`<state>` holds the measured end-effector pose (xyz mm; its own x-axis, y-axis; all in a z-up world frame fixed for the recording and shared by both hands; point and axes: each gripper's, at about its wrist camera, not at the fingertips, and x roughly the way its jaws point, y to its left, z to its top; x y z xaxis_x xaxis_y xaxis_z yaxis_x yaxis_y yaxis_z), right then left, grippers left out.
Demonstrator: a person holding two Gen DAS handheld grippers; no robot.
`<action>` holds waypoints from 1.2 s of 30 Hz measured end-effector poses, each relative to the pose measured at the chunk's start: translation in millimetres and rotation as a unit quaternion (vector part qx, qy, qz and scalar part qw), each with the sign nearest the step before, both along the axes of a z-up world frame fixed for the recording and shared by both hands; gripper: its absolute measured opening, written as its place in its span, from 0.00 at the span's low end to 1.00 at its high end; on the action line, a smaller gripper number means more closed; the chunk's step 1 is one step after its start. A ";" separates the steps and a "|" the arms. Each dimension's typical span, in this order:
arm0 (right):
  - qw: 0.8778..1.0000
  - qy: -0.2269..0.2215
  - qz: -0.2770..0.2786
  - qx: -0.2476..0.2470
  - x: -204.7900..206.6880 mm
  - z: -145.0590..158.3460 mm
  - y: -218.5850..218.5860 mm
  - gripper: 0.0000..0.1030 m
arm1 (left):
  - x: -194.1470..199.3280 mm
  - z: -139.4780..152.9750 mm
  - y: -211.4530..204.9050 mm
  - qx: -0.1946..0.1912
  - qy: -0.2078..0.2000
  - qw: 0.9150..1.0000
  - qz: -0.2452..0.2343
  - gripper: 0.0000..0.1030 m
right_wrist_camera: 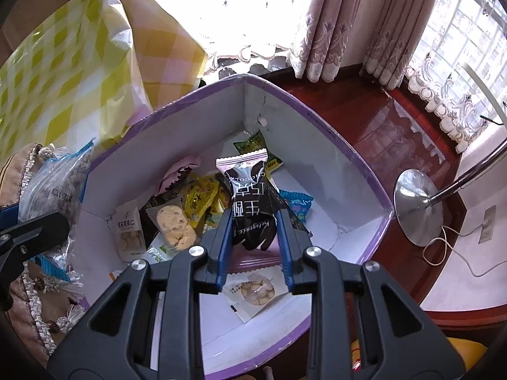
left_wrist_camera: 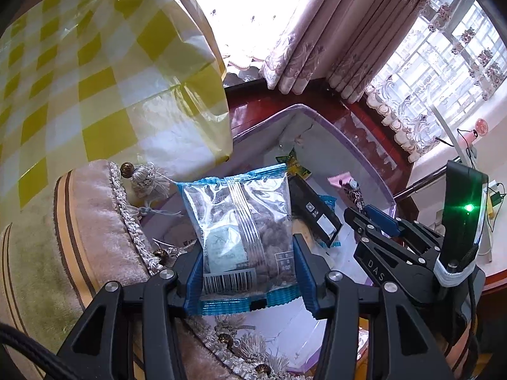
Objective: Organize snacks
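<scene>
My left gripper [left_wrist_camera: 248,253] is shut on a clear snack packet with blue sealed ends [left_wrist_camera: 240,231], held above the near edge of a purple-rimmed white box [left_wrist_camera: 364,145]. My right gripper [right_wrist_camera: 255,221] is shut on a black and pink chocolate packet [right_wrist_camera: 250,199], held over the inside of the same box [right_wrist_camera: 317,164]. In the box lie several snacks: a yellow packet [right_wrist_camera: 202,201], a cookie packet [right_wrist_camera: 176,226], a white packet [right_wrist_camera: 128,232], a green packet [right_wrist_camera: 256,145] and a packet of round biscuits [right_wrist_camera: 256,288]. The left gripper and its packet [right_wrist_camera: 57,183] show at the left edge of the right wrist view.
A yellow-checked plastic bag [left_wrist_camera: 95,72] stands left of the box. A plush tasselled cushion [left_wrist_camera: 95,221] lies under the left gripper. The box sits on a dark red glossy table [right_wrist_camera: 389,133]. A chrome lamp base [right_wrist_camera: 418,205] stands on the floor at right. Curtains [right_wrist_camera: 364,15] hang behind.
</scene>
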<state>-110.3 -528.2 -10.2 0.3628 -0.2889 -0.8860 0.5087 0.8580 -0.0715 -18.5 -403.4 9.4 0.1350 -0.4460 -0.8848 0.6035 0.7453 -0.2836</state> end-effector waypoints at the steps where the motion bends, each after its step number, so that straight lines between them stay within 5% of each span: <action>1: 1.000 0.001 -0.001 0.001 -0.3 -0.8 -1.1 0.30 | 1.8 -0.9 -0.6 0.001 0.003 1.000 0.001 0.51; 3: 1.000 0.004 -0.002 0.003 -0.1 -2.0 -2.3 0.32 | 3.5 -2.7 0.1 -0.001 0.006 1.000 0.001 0.51; 7: 1.000 0.001 -0.005 0.003 -1.9 0.3 -1.3 0.62 | 2.8 -1.3 3.0 -0.010 0.011 1.000 -0.004 0.53; 11: 1.000 -0.007 -0.014 -0.003 -8.6 13.3 5.1 0.64 | -3.2 7.5 17.9 -0.028 0.008 1.000 0.004 0.57; 16: 1.000 -0.014 -0.022 -0.006 -22.4 31.5 16.0 0.68 | -20.8 22.6 42.8 -0.061 -0.008 0.998 0.007 0.78; 24: 0.999 -0.007 -0.022 -0.022 -42.3 49.9 38.9 0.69 | -31.8 29.0 65.9 -0.084 -0.003 0.996 0.009 0.80; 36: 0.997 0.003 -0.035 -0.076 -68.0 70.7 52.9 0.70 | -39.9 22.8 57.9 -0.061 -0.024 0.998 -0.018 0.86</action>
<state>-178.3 -475.2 60.6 0.3328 -0.4438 -0.8320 0.5654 0.8001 -0.2006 -58.4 -345.4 32.2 0.1579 -0.5558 -0.8162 0.6434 0.6849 -0.3420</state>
